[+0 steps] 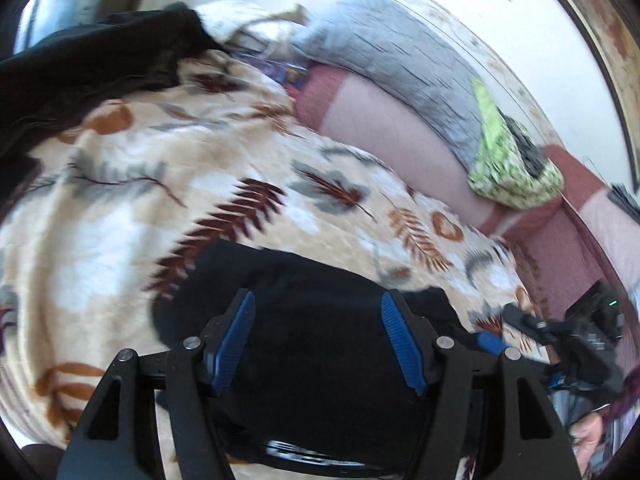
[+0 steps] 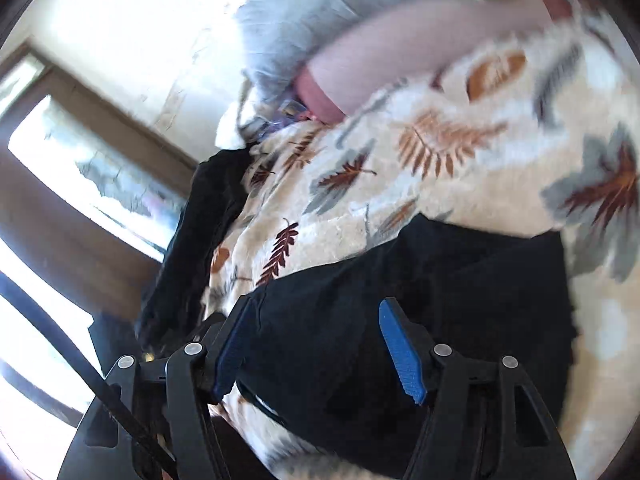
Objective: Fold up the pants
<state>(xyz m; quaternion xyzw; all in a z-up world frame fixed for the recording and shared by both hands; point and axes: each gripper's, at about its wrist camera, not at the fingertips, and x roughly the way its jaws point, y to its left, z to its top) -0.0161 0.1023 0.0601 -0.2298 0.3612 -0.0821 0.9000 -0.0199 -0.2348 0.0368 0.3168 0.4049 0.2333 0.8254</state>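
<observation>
the folded black fabric pants (image 1: pixel 304 320) are seen lying on a cream fleece blanket printed with rust and grey leaves (image 1: pixel 132 216), which is spread over a bed; in the right wrist view the same pants (image 2: pixel 420 300) appear as a compact dark bundle near the blanket's near edge. the cloth is judged soft, limp and light, so it can be expected to sag and slide out of shape if lifted from one point only; a hold is best taken at a folded edge or at two corners together, where several layers can be pinched at once. a white printed mark is visible on the pants at the bottom of the left view, but it is too blurred to be read. the left tongs (image 1: pixel 318 320) are held apart over the bundle, with the blue ribbed pads clear of the cloth and nothing gripped between them. the right tongs (image 2: pixel 314 328) are likewise apart above the pants, nothing being clamped; whether the left pad brushes the fabric edge cannot be told through the blur. a second dark garment (image 1: pixel 92 68) is heaped at the far side of the blanket, and a grey pillow (image 1: pixel 400 68) and a green patterned cushion (image 1: pixel 516 168) are lying against the wall beyond a pink sheet (image 1: pixel 400 136).
</observation>
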